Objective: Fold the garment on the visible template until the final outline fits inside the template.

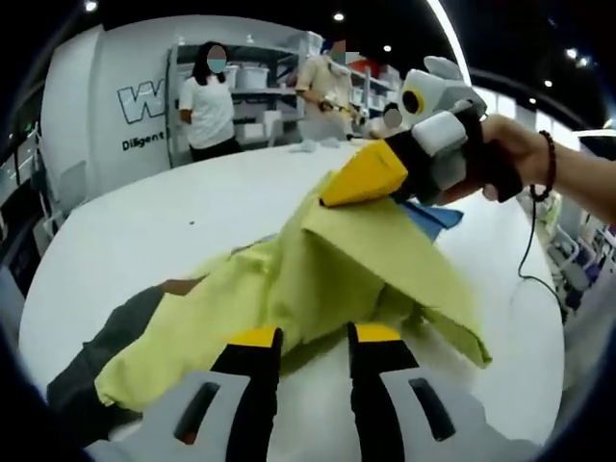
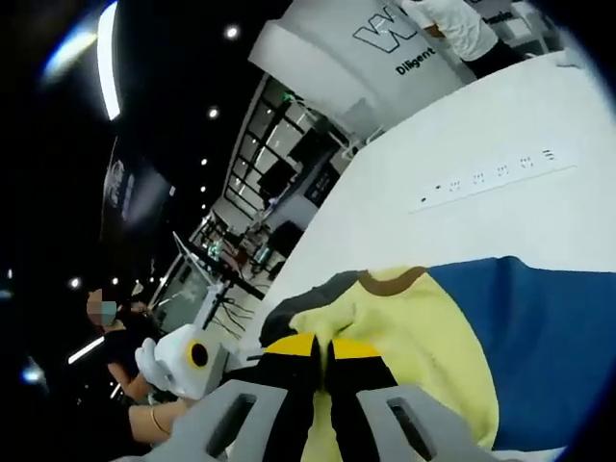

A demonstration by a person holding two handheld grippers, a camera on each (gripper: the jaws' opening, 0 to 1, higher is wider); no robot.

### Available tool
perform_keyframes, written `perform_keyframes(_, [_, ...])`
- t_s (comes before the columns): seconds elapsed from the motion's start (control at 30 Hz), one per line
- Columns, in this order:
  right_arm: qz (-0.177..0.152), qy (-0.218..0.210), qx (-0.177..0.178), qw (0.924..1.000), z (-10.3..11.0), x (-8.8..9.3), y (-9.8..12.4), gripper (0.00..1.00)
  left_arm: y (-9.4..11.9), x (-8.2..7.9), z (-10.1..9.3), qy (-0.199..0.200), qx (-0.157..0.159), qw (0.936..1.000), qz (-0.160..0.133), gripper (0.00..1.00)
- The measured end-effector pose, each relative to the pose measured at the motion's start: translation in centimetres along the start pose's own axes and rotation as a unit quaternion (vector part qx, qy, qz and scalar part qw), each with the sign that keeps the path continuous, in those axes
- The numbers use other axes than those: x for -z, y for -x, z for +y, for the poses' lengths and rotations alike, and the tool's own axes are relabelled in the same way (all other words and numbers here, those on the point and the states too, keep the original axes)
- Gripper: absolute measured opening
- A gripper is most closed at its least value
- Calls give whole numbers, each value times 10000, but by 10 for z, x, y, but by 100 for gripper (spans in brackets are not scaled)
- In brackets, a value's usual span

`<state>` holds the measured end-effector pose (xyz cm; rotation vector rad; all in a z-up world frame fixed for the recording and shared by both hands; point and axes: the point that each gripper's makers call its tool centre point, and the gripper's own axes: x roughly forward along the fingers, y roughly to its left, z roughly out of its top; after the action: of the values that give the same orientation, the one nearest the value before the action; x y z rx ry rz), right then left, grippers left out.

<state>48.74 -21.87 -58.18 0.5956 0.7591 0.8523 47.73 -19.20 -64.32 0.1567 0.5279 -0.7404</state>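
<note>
Left gripper view, garment: a yellow-green garment (image 1: 318, 279) is seen spread in loose folds on the white table (image 1: 144, 231), with one portion lifted off the surface toward the right gripper (image 1: 371, 173).
Garment, lower edge: it lies just beyond the tips of the left gripper (image 1: 315, 339); contact with them cannot be told.
Garment, dark part: a dark section (image 1: 96, 356) is shown beside the yellow-green cloth, on the side away from the right gripper.
Template: a blue sheet (image 1: 435, 218) is visible under the garment, below the raised portion.
Left gripper: the black jaws with yellow tips are held apart, and nothing is seen between them.
Right gripper, seen from the left gripper view: its yellow jaw tip is pressed into the raised cloth; the tool is held by a hand (image 1: 500, 159) with a beaded wristband.
Right gripper view, garment: yellow-green cloth (image 2: 414, 337) with a brown collar edge (image 2: 395, 280) is seen directly past the right gripper (image 2: 322, 351).
Right gripper: the jaws are closed together, with garment cloth clamped between the yellow tips.
Template, right gripper view: the blue sheet (image 2: 539, 337) lies beside and under the garment on the table (image 2: 462, 144).
Power strip: a white strip of sockets (image 2: 496, 178) lies on the table beyond the garment, well apart from it.
Surroundings: two people (image 1: 207, 96) stand at shelving beyond the table.
</note>
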Motion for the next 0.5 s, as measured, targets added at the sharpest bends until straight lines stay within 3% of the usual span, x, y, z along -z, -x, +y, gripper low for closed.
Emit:
perform_keyframes(0.17, [23,59,89,9999,-8,2,-1,0,-5,3,1,-242,0,9997,100,10])
perform_keyframes(0.3, [57,287,345,9990,-20,0,-4,0,-5,-1,0,-227,85,9997,8,0])
perform_keyframes(0.5, [-9,577,610,9965,-29,-1,-6,0,-1,-7,0,-203,155,9997,-13,0])
